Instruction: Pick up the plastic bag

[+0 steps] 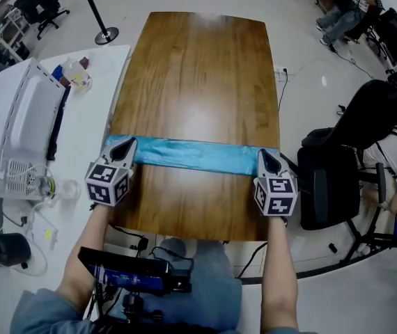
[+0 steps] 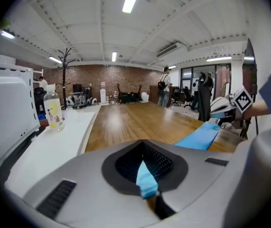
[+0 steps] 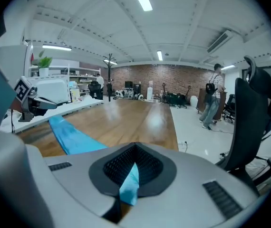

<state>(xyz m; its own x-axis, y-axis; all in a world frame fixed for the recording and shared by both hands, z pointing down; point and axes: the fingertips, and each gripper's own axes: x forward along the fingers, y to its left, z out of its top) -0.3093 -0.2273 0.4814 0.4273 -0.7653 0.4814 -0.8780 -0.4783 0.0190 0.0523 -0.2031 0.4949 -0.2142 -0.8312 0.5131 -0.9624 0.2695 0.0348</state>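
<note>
Both ends of the plastic bag (image 1: 195, 155) vanish between the jaws of the left gripper (image 1: 125, 147) and right gripper (image 1: 265, 158). The label on the bottle (image 2: 54, 110) is too small to read.

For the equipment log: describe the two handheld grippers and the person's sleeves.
Both the left gripper and the right gripper have light grey, pointed shells, each carrying a white cube printed with black square markers. Their tongs have dark, dimpled pads. The forearms are bare; a blue-grey sleeve shows at the left elbow.

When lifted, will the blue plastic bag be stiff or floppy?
Probably floppy: the plastic bag lies as a flat band between the left claw and right claw. Likely light: thin ends fold flat inside both shut claws.
</note>
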